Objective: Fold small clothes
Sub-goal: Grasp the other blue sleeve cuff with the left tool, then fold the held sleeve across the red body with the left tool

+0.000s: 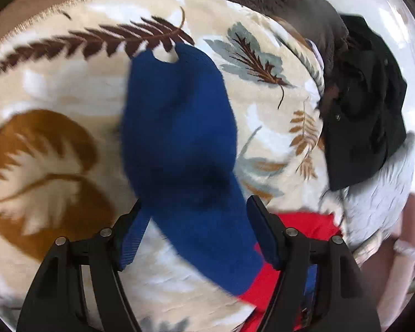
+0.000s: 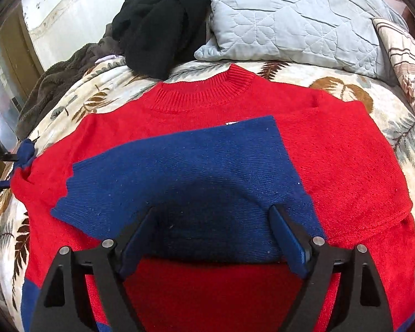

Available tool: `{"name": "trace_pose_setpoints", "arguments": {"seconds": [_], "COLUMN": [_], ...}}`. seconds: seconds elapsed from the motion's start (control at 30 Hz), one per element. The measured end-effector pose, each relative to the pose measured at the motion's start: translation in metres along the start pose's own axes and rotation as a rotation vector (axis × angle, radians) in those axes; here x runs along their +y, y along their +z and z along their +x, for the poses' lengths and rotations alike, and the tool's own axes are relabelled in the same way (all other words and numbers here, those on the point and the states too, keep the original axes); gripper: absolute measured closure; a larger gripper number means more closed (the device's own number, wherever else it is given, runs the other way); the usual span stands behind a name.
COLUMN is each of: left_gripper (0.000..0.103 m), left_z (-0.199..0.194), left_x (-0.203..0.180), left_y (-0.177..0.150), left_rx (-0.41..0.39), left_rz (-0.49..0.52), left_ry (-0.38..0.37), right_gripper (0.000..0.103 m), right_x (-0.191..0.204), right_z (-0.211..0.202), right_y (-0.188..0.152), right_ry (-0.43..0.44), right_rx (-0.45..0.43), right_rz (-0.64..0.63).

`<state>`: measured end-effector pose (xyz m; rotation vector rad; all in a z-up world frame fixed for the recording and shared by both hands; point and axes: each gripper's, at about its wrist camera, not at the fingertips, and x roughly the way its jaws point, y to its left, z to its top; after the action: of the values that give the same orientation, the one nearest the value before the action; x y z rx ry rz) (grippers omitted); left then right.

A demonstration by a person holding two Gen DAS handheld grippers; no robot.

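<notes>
Red and blue, our sweater [image 2: 332,152] lies flat on the leaf-print blanket [image 2: 69,102] of the bed. At left our left tongs [image 1: 196,221] stand wide around its blurred blue sleeve [image 1: 177,127]. At right our right tongs [image 2: 213,232] gape wide over the other sleeve [image 2: 179,171], folded across the chest.

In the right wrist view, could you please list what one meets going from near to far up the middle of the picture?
right gripper → blue sleeve folded across the sweater → red sweater chest → ribbed collar → leaf-print blanket → grey quilted pillow
</notes>
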<state>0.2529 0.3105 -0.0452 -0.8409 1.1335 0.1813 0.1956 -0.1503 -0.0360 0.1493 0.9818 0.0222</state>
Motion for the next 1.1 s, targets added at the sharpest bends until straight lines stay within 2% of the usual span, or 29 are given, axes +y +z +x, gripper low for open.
{"name": "trace_pose_setpoints", "arguments": {"seconds": [0.03, 0.07, 0.13, 0.23, 0.27, 0.33, 0.37, 0.43, 0.53, 0.57, 0.63, 0.67, 0.7, 0.9, 0.97, 1.03, 1.07, 1.1], "left_gripper": [0.059, 0.088, 0.090, 0.090, 0.090, 0.091, 0.091, 0.091, 0.090, 0.087, 0.068, 0.048, 0.042, 0.042, 0.045, 0.078, 0.098, 0.098], "left_z": [-0.004, -0.007, -0.021, -0.041, -0.046, -0.048, -0.050, -0.058, -0.077, -0.082, -0.088, -0.086, -0.084, -0.041, -0.033, -0.037, -0.037, -0.037], "left_x": [0.000, 0.001, 0.009, 0.027, 0.035, 0.055, 0.065, 0.084, 0.093, 0.092, 0.088, 0.085, 0.082, 0.071, 0.073, 0.071, 0.068, 0.066], "left_y": [0.000, -0.002, -0.009, -0.025, -0.032, -0.046, -0.051, -0.060, -0.063, -0.063, -0.058, -0.056, -0.053, -0.035, -0.030, -0.029, -0.027, -0.027], "left_rx": [-0.032, -0.051, -0.095, -0.153, -0.157, -0.142, -0.134, -0.119, -0.164, -0.180, -0.198, -0.197, -0.197, -0.126, -0.135, -0.172, -0.164, -0.158], "left_rz": [-0.011, -0.015, -0.041, -0.042, -0.037, -0.036, -0.044, -0.077, -0.105, -0.103, -0.102, -0.105, -0.111, -0.166, -0.202, -0.211, -0.206, -0.206], "left_ry": [-0.019, -0.031, -0.089, -0.109, -0.101, -0.032, -0.029, -0.067, -0.099, -0.108, -0.122, -0.121, -0.120, -0.138, -0.146, -0.157, -0.173, -0.187], "right_gripper": [0.017, 0.017, 0.017, 0.016, 0.016, 0.016, 0.016, 0.016, 0.016, 0.016, 0.016, 0.016, 0.016, 0.015, 0.015, 0.014, 0.014, 0.013], "right_x": [0.000, 0.000, 0.000, -0.001, -0.001, -0.001, -0.002, -0.002, -0.002, -0.002, -0.002, -0.002, -0.002, -0.004, -0.004, -0.005, -0.006, -0.006], "right_z": [0.000, 0.000, 0.000, 0.000, 0.000, 0.000, 0.000, 0.000, -0.001, -0.001, -0.001, -0.001, -0.001, -0.002, -0.002, -0.002, -0.002, -0.002], "right_y": [0.000, 0.000, 0.000, 0.000, 0.000, -0.001, -0.001, -0.001, -0.001, -0.001, -0.001, -0.001, -0.001, -0.001, -0.001, -0.001, -0.001, -0.002], "right_ry": [0.003, 0.005, 0.008, 0.015, 0.018, 0.023, 0.024, 0.026, 0.031, 0.031, 0.031, 0.032, 0.033, 0.043, 0.048, 0.057, 0.061, 0.065], "right_rx": [-0.001, -0.001, -0.002, -0.005, -0.006, -0.008, -0.008, -0.010, -0.012, -0.013, -0.014, -0.014, -0.015, -0.018, -0.020, -0.021, -0.022, -0.023], "right_rz": [0.002, 0.004, 0.005, 0.010, 0.011, 0.013, 0.014, 0.016, 0.019, 0.020, 0.020, 0.021, 0.021, 0.029, 0.032, 0.036, 0.038, 0.039]}}
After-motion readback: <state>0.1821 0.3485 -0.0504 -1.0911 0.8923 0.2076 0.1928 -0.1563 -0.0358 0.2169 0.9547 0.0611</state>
